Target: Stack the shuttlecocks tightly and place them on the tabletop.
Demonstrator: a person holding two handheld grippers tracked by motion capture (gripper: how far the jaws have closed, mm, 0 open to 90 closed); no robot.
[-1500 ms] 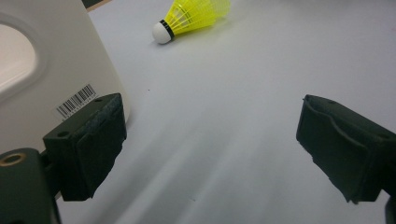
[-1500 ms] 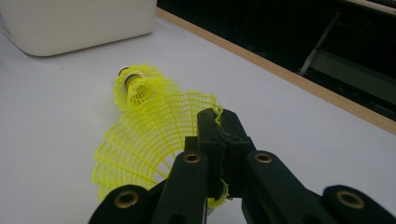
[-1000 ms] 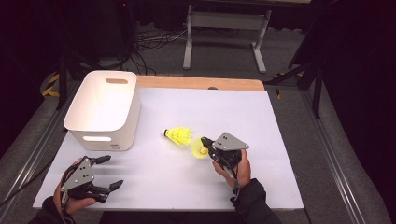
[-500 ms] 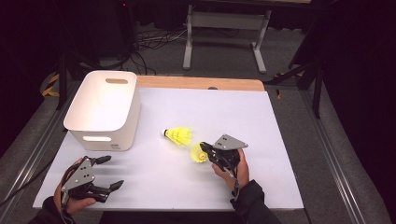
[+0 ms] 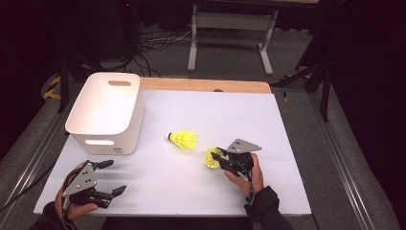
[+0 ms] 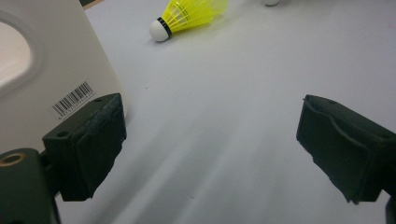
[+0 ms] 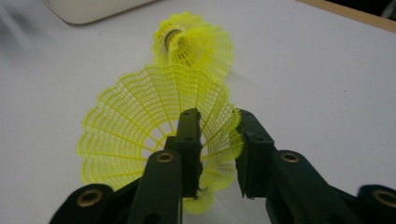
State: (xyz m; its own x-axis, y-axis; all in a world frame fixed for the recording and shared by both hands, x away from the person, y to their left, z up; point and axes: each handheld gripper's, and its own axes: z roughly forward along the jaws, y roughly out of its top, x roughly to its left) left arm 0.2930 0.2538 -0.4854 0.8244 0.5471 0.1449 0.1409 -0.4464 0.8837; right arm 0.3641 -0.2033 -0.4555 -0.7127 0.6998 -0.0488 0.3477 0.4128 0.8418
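My right gripper (image 7: 215,154) has just been opening its jaws around the rim of one yellow plastic mesh shuttlecock (image 7: 154,130) (barely pinching) on the white table (image 5: 297,143), left gripper (image 6: 210,149) spread wide, the second shuttlecock (image 5: 183,139) and the white plastic bin (image 5: 107,115) unfilled.

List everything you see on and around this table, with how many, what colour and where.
shuttlecock: two, yellow; one lying free mid-table, one with its skirt rim between the right gripper's jaws
bin: one, white, far left of the table, standing open
table: one, white top with a wooden far edge
metal frame: one, grey, on the floor beyond the table
cables: several, dark, on the floor beyond the table
left gripper: one, black, near left, jaws wide apart, nothing between them
right gripper: one, black, near right, jaws just been opening, skirt rim between them
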